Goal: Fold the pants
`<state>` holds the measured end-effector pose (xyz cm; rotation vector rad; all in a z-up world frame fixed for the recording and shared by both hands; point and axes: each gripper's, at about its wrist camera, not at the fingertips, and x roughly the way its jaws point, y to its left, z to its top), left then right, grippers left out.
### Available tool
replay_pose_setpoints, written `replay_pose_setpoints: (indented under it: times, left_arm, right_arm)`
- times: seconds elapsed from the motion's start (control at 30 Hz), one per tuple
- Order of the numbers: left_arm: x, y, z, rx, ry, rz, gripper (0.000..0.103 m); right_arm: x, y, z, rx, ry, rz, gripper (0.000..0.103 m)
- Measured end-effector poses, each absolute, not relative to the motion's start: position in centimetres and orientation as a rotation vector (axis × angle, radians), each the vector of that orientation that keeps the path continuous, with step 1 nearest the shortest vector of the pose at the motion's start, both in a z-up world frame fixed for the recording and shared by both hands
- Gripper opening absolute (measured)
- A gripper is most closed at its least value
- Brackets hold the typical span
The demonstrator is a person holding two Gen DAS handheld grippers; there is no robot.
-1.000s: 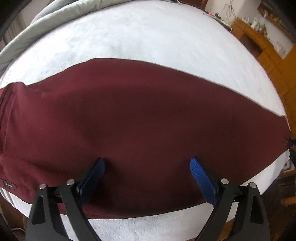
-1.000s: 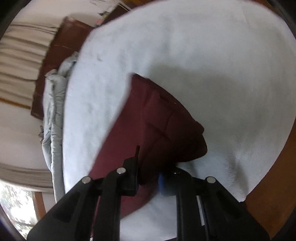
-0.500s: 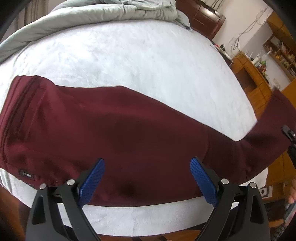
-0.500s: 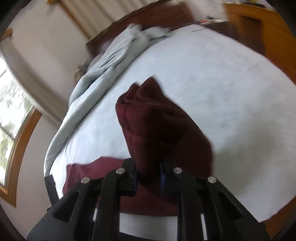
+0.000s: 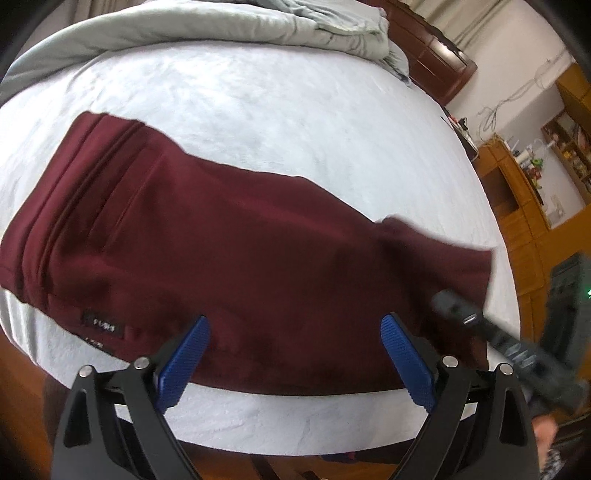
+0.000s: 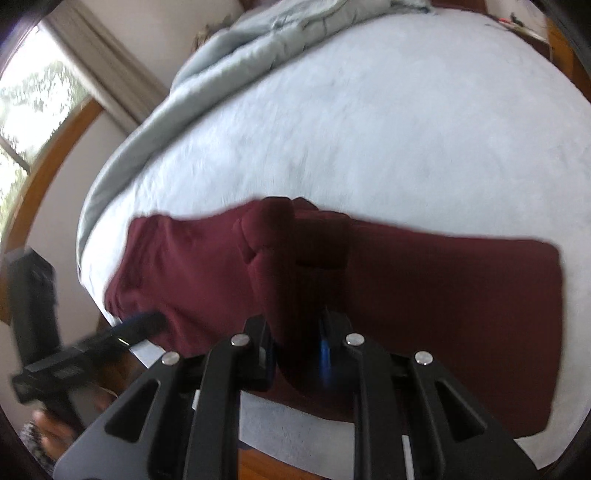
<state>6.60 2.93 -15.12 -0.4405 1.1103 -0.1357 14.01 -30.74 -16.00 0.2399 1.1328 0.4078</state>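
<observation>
Here, spread across the white bed cover (image 5: 295, 122): dark red pants (image 5: 229, 258), waistband to the left in the left wrist view. Clamped in the right gripper (image 6: 295, 332): a bunched leg end, lifted and carried over the rest of the cloth. Held wide open above the near edge, nothing between the pads: left gripper (image 5: 295, 350). Heaped at the far end: a grey quilt (image 5: 258, 22).

Pants (image 6: 424, 295): the end pinched in the right gripper (image 6: 297, 350) is motion-blurred, its cuff indistinct, and it hides the cloth behind. Label (image 5: 103, 320): lettering too small to read. Shelf items (image 5: 532, 162): too small to identify.
</observation>
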Motion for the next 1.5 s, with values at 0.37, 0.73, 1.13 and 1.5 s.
replay_pose_setpoints:
  times: [0.37,0.73,1.13,1.5]
  left_arm:
    - [7.8,2.5,-16.2,-0.577,1.174,-0.233,0.094]
    - [11.6,-2.6,-20.4,-0.652,1.352,-0.308,0.094]
    - [11.2,-4.0,-21.3,-0.612,1.382,-0.25,0.023]
    - [10.4,-1.1,-22.1,-0.567,1.326,-0.191,0.023]
  right_arm:
    - [10.3,-32.0,-17.2,0.289,1.214,0.637,0.064]
    - [6.8,-46.6,-14.8,0.599,1.103,0.395,0.072]
    - [5.8,-49.1,-16.6,0.656,1.1,0.289,0.072]
    - [7.4,-50.8,-20.4,0.7,1.21,0.243,0.083]
